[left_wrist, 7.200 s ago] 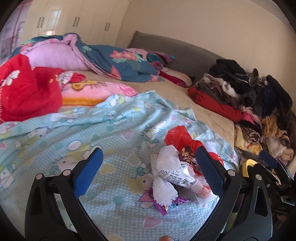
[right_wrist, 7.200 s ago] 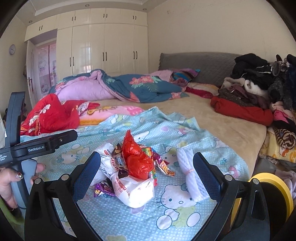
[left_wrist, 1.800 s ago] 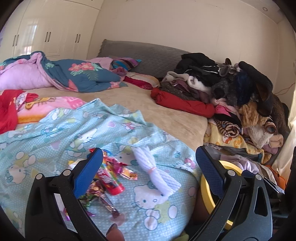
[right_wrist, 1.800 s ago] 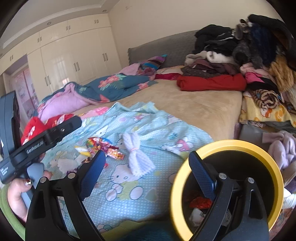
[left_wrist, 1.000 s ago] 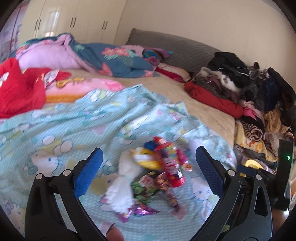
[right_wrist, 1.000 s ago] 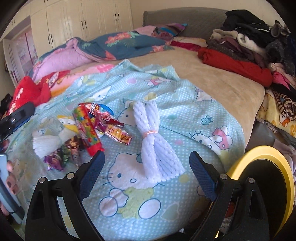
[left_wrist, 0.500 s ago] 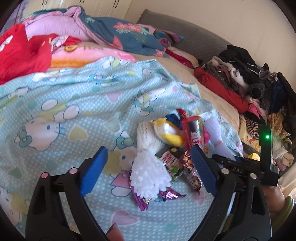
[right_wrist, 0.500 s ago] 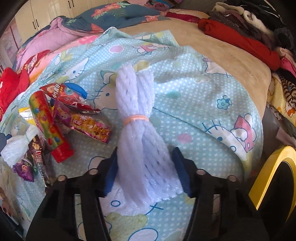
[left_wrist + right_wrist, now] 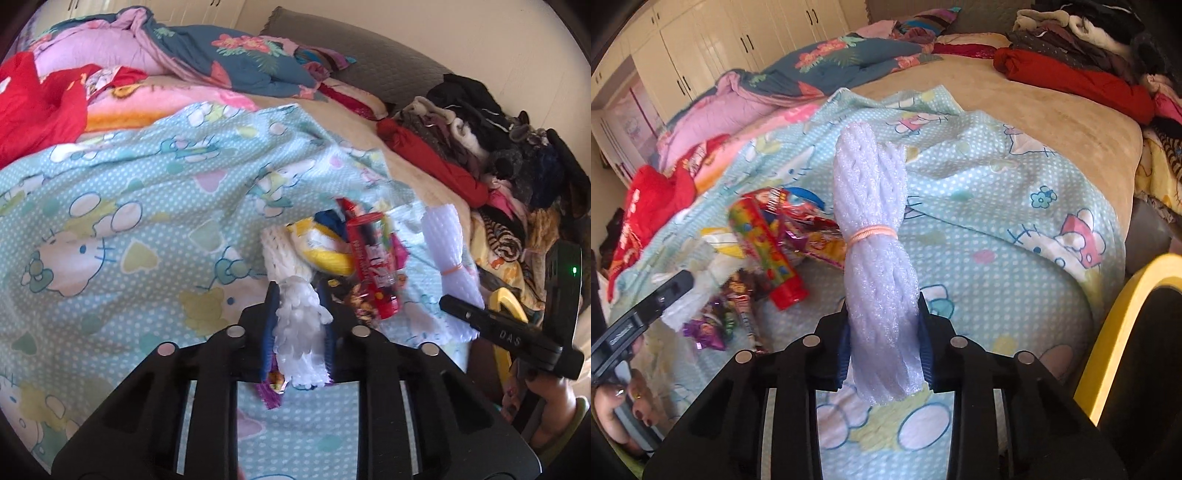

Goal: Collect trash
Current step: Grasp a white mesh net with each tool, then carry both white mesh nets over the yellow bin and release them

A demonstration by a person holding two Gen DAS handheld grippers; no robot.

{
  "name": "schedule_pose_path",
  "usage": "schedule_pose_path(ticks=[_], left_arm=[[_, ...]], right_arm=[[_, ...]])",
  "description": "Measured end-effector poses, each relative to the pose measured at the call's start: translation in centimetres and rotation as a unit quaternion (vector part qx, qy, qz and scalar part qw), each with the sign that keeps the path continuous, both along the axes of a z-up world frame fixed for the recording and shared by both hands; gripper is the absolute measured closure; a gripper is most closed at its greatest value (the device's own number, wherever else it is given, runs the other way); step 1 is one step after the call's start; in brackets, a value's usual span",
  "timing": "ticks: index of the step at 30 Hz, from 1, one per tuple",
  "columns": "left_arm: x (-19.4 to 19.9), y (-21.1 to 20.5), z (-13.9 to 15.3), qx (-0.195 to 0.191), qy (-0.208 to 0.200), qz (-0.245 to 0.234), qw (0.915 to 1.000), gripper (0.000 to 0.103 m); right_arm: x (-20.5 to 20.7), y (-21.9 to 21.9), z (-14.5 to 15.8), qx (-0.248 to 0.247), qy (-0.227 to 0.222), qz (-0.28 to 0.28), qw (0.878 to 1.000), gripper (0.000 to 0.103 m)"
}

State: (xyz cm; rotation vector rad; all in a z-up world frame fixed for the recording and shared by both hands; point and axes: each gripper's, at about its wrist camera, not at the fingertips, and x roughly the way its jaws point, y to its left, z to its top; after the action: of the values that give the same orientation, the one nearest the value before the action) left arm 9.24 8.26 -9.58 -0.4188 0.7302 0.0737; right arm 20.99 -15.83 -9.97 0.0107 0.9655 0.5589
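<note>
A: Since it's soft foam net, the left gripper (image 9: 300, 325) has its fingers pinched tight on the white foam sleeve (image 9: 295, 295), at the wrapper pile (image 9: 365, 266) on the bedsheet (image 9: 129, 206).

B: Right view: right gripper (image 9: 884, 343) is clamped on the banded foam bundle (image 9: 875, 236) below its band; light and squashy, probably safest gripped near the band. Yellow bin (image 9: 1123, 332) is just beside.
</note>
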Motion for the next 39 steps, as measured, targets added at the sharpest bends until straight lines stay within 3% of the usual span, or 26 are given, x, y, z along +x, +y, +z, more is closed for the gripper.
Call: schedule_pose_path(ticks=[14,39], left_arm=[[-0.8,-2.8,4.6,0.007,-0.058,-0.035,0.9977,0.09],[-1.6,-7.7,8.0,0.028,-0.095,-0.091,0.991,0.09]], right_arm=[[-3.5,-0.9,2.1,0.039,-0.015,0.014,0.999,0.074],[-5.1,-5.8,5.4,0.08,-0.047,-0.016,0.996,0.074]])
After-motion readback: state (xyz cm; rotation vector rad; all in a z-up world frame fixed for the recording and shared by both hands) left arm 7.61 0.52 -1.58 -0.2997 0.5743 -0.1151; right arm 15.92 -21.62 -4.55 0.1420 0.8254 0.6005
